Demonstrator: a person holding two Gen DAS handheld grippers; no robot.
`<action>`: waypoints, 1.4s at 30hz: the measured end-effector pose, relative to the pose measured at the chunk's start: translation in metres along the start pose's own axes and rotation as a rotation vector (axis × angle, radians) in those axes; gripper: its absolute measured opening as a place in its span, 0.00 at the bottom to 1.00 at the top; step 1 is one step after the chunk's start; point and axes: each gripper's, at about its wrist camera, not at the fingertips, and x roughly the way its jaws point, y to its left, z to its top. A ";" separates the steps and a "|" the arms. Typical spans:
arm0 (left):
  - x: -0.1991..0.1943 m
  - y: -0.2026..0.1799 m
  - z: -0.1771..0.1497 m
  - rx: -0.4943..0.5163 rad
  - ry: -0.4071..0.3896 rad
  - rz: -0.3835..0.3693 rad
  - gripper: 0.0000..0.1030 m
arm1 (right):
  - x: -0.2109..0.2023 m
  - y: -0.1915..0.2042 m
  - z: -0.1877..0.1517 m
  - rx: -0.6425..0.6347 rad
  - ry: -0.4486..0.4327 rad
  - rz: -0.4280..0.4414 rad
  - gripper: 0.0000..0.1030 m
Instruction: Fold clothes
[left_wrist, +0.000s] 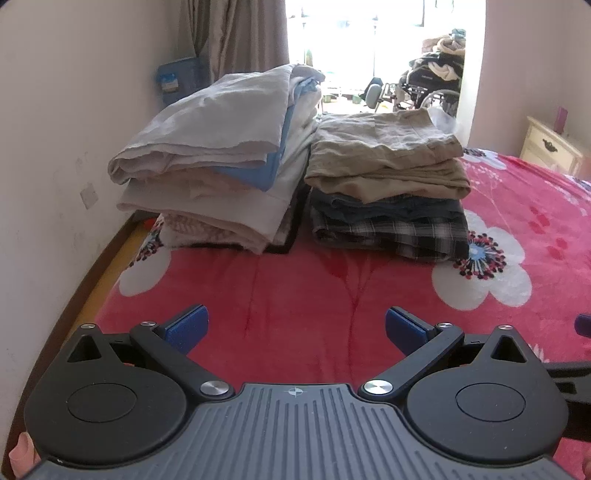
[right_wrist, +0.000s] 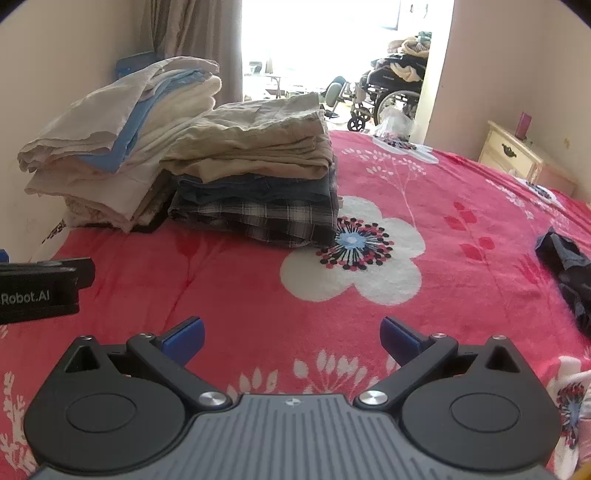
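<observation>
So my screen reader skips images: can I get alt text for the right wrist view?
Open right hand-held gripper holds nothing over a red floral blanket. Two stacks of folded clothes sit ahead, and a dark unfolded garment lies far right.

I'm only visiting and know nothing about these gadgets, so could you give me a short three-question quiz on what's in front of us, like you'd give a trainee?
1. True or false: the left gripper is holding a garment.
2. Which garment tops the right-hand pile? A) plaid B) khaki C) denim
3. Fill in: a dark unfolded garment lies on the pink floral ____, to the right of the right gripper.

Key: 1. False; both grippers are open and hold nothing. 2. B, the khaki garment. 3. Blanket.
</observation>
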 end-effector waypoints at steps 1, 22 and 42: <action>0.000 0.000 0.000 -0.003 -0.001 0.000 1.00 | -0.001 0.001 0.000 -0.005 -0.003 0.001 1.00; 0.002 -0.001 -0.003 0.003 0.018 -0.006 1.00 | 0.002 0.003 -0.001 -0.015 0.025 0.008 1.00; 0.003 -0.001 -0.001 -0.001 0.028 -0.004 1.00 | 0.003 0.003 -0.001 -0.013 0.031 0.000 1.00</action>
